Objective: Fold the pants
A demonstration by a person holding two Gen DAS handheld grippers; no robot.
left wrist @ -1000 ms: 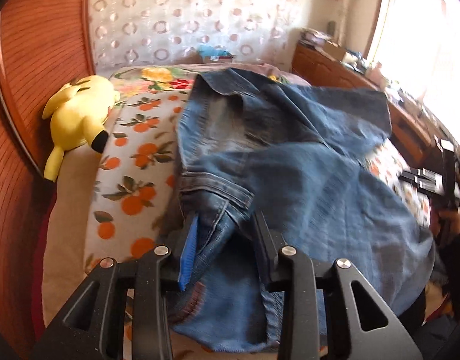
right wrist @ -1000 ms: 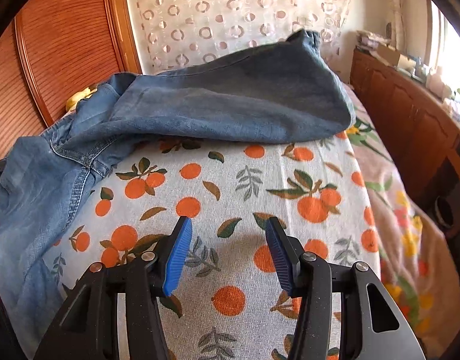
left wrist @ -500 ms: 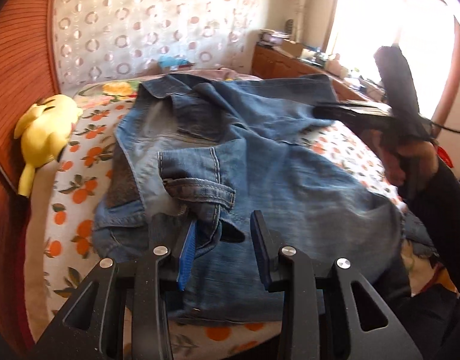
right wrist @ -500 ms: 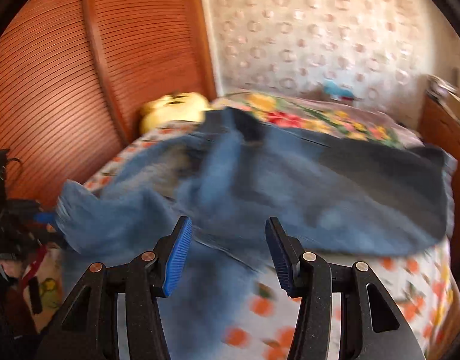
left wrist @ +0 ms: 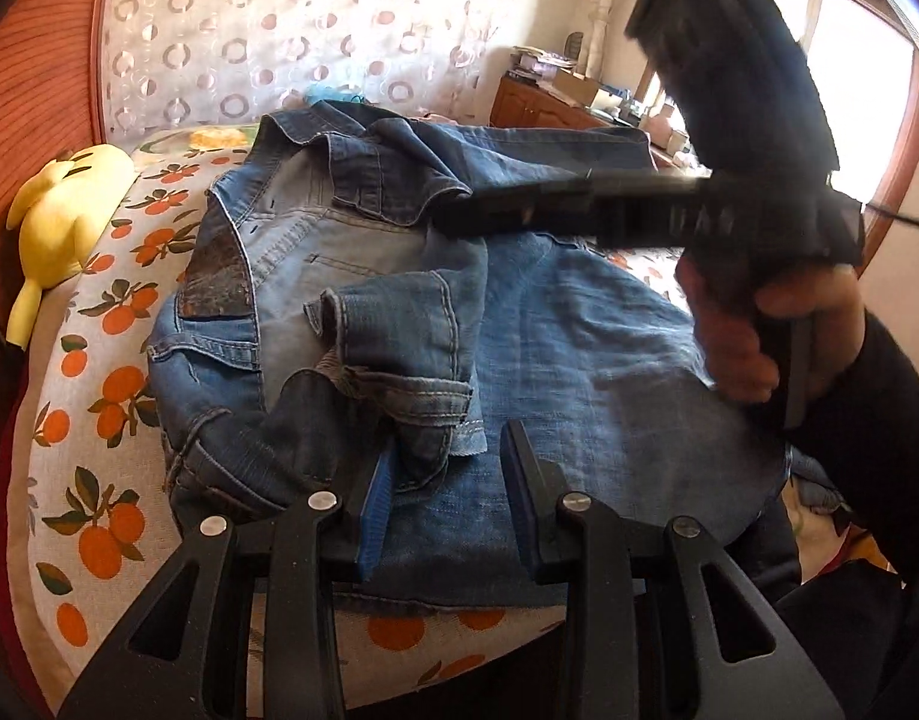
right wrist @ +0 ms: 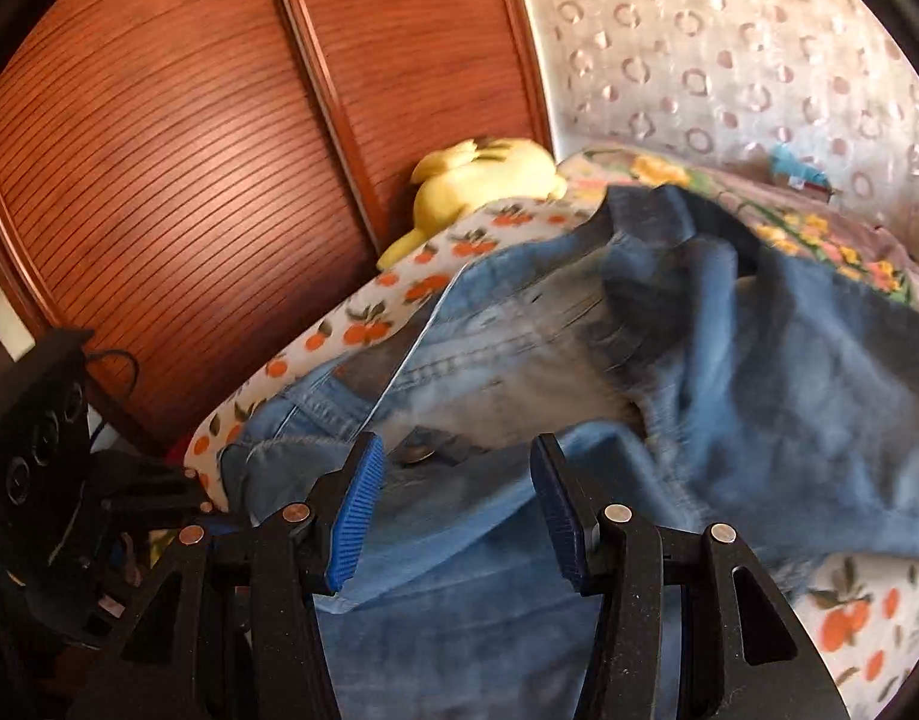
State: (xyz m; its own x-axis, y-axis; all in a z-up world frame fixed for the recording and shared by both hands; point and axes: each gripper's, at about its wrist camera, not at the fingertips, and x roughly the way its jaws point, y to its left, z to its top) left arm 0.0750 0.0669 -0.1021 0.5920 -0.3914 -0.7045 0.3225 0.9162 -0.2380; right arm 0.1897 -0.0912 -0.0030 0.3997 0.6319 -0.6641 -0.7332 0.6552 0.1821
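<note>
Jeans (left wrist: 579, 348) lie bunched on the bed (left wrist: 87, 396). We hold both tools spread, pinching nothing: left tool (left wrist: 444, 480) at the rumpled hem, right tool (right wrist: 456, 516) above the waistband. Mid-fold, we judge; next calls for gripping and flattening that hem.

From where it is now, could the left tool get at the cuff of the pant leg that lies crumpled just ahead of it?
Probably yes. The left tool is open, and the cuff lies on top of the jeans straight ahead, with nothing over it. The right tool reaches across farther back, beyond the cuff.
</note>
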